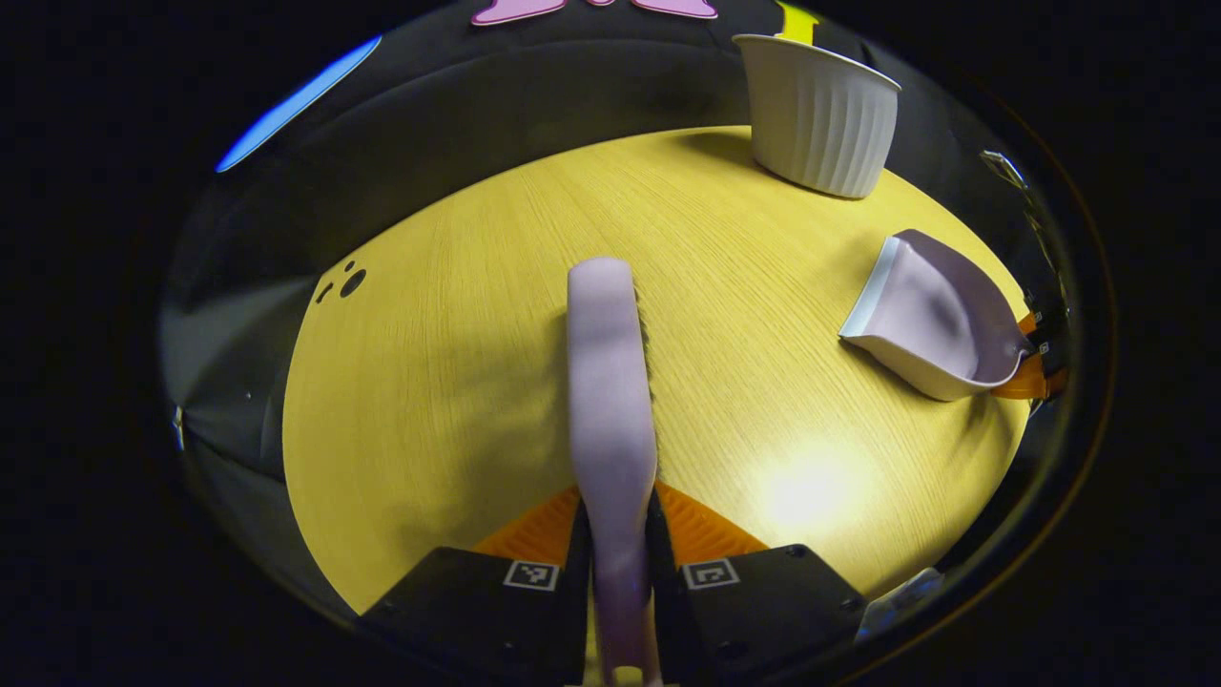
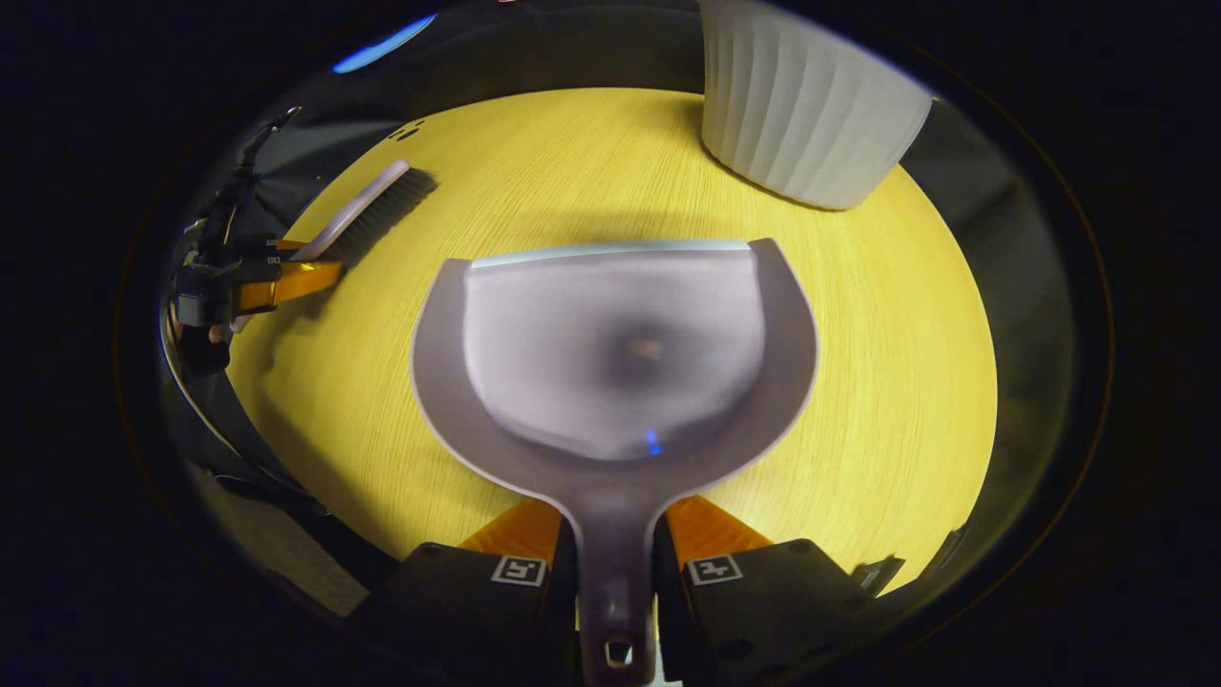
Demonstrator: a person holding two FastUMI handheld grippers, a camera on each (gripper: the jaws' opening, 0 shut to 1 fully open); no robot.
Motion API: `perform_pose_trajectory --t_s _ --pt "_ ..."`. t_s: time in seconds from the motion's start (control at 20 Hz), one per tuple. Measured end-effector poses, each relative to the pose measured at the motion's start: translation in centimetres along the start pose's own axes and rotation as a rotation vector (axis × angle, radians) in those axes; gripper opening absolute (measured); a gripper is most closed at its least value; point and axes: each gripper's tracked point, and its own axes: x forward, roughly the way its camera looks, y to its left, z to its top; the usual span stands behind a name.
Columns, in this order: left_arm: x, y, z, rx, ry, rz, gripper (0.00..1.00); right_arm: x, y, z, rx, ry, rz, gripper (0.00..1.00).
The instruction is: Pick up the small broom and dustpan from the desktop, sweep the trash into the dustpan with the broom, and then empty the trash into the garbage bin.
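Fingers of the left gripper [image 1: 618,534] pinched the broom [image 1: 610,382]; the right gripper [image 2: 615,553] pinched the dustpan [image 2: 610,353] above the worktop [image 2: 887,382].

Recording booth: black cloth wall [image 1: 534,105], round wooden table [image 1: 458,382].

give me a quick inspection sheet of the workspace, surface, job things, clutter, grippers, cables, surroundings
surface: round yellow wood-grain desktop, small dark holes near its far left edge; no trash seen on it
job's things: pale lilac plastic small broom, handle between the left gripper's fingers; pale lilac plastic dustpan, handle between the right gripper's fingers, a small speck in the pan, too blurred to tell what; white ribbed garbage bin upright at the far edge
clutter: nothing seen
grippers: left gripper shut on the broom handle; right gripper shut on the dustpan handle
cables: a dark cable behind the left gripper
surroundings: black booth wall behind the desktop
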Motion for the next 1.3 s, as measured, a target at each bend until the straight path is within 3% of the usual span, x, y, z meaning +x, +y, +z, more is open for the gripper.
perform_pose_trajectory --t_s 0.1,0.15,0.2,0.25,0.55,0.9,0.95,1.0,1.05,1.1,1.15,1.2,1.25,1.3 --pt "-0.2 0.3 0.2 0.008 -0.006 0.013 0.39 -0.1 0.4 0.0 0.011 0.007 0.02 0.41" --pt "-0.4 0.4 0.3 0.011 -0.009 0.019 0.42 -0.3 0.5 0.1 0.021 0.007 0.027 0.53" --pt "-0.8 0.6 0.3 0.015 -0.013 0.027 0.56 -0.7 0.5 0.2 0.032 0.004 0.036 0.46" --pt "-1.2 0.8 0.3 0.015 -0.018 0.032 0.52 -1.3 0.5 0.4 0.035 -0.005 0.038 0.46" --pt "-6.5 0.2 3.1 -0.048 -0.123 0.028 0.55 -7.1 0.5 2.3 -0.003 -0.105 0.038 0.46" --pt "-15.4 0.4 12.2 -0.16 -0.461 0.042 0.54 -17.4 2.3 11.7 0.0 -0.454 0.046 0.46" --pt "-16.7 0.1 13.4 -0.163 -0.509 0.037 0.54 -19.2 2.5 13.5 -0.003 -0.523 0.04 0.36" --pt "-18.0 0.1 14.7 -0.153 -0.553 0.039 0.54 -20.9 2.5 15.1 -0.009 -0.591 0.024 0.46" --pt "-18.9 0.3 15.6 -0.136 -0.595 0.048 0.54 -22.3 2.4 16.1 -0.017 -0.649 0.004 0.36" --pt "-19.9 0.5 16.6 -0.116 -0.636 0.058 0.54 -23.7 2.4 17.0 -0.022 -0.697 -0.015 0.46" --pt "-21.2 0.4 17.7 -0.101 -0.677 0.056 0.61 -24.9 2.5 17.7 -0.022 -0.734 -0.027 0.36" --pt "-22.3 0.1 18.7 -0.092 -0.713 0.045 0.54 -25.7 2.4 18.1 -0.012 -0.759 -0.039 0.45" --pt "-23.0 -0.2 19.4 -0.084 -0.744 0.034 0.54 -26.4 2.5 18.6 0.004 -0.788 -0.043 0.45" --pt "-23.8 -0.3 20.2 -0.072 -0.776 0.029 0.54 -27.0 2.8 19.0 0.023 -0.819 -0.047 0.36"
